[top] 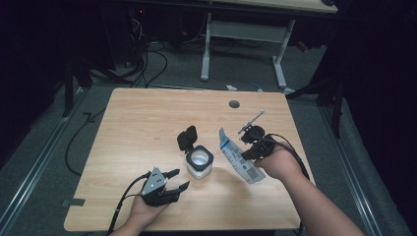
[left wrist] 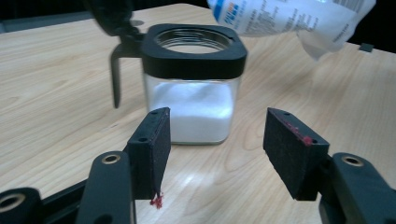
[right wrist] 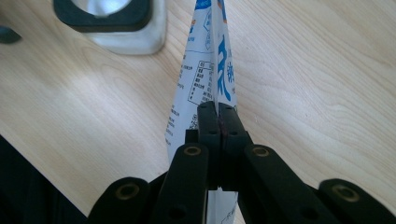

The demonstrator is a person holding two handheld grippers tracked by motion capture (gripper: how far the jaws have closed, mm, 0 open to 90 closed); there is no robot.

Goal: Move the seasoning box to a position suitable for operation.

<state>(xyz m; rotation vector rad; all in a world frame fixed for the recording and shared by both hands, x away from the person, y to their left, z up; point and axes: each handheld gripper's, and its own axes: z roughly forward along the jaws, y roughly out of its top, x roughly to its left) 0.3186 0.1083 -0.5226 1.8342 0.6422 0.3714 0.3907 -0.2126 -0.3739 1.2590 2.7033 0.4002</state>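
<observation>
Glossy printed pouch [top: 239, 158], clear glass jar [left wrist: 189, 105], seemingly matt wooden table [top: 142, 123]

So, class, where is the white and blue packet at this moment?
In the high view the packet is right of centre, pinched in the right hand-held gripper and held beside the open jar.

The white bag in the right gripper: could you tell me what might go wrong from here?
1. The right gripper pinches the bag by a thin edge, so it could slip or sag.
2. The left gripper is open, short of the jar, so a nudge from the bag might shift or tip the jar.
3. The jar's mouth is narrow, so poured contents could spill onto the table.
</observation>
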